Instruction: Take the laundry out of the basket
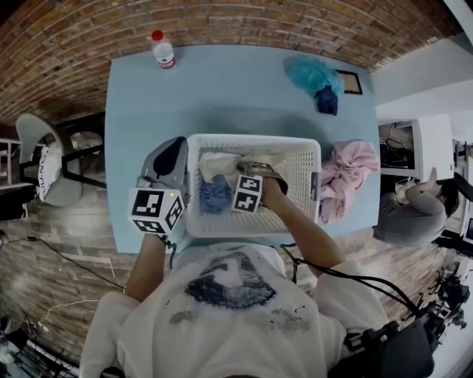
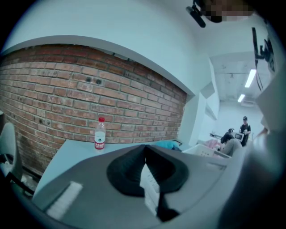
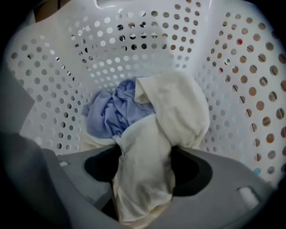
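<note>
The right gripper (image 3: pixel 145 156) clamps a cream cloth (image 3: pixel 172 112) inside the basket (image 1: pixel 304 159) at the table's (image 1: pixel 222 81) near edge, likely needing a lift out next; the left gripper's (image 2: pixel 145 150) jaws sit together.

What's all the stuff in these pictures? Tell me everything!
light blue table: one, light blue, by brick wall
white holed plastic laundry basket: one, white, on table
cream cloth: one, cream, in basket
blue cloth: one, blue, in basket beside cream cloth
pink garment: one, pink, on table right of basket
teal cloth: one, teal, table's far right corner
clear plastic bottle with red cap: one, clear, table's far left
left gripper: one, grey, shut, left of basket
right gripper: one, grey, in basket, clamped on cream cloth
</note>
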Demonstrator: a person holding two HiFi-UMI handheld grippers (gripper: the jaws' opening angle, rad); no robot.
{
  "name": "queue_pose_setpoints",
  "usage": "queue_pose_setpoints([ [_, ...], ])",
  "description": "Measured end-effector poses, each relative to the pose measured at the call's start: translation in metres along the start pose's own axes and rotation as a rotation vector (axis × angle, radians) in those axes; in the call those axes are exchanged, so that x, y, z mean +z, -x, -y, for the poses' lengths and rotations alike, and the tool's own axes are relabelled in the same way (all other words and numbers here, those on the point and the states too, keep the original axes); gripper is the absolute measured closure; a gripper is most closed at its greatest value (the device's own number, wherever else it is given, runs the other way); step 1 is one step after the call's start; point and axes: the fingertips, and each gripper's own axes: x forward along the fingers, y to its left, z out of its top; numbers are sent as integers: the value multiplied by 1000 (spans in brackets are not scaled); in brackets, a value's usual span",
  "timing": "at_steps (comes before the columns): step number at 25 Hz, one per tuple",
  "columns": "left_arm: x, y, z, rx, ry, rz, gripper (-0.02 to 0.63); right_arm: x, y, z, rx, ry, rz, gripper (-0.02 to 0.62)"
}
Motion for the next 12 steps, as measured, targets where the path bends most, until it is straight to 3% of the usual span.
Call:
queue_pose_setpoints([
  [7, 2, 6, 1, -1, -3, 10, 615, 1, 7, 1, -16, -8, 0, 408],
  [12, 3, 14, 4, -2, -10, 11, 615, 1, 15, 0, -4, -52, 5, 459],
])
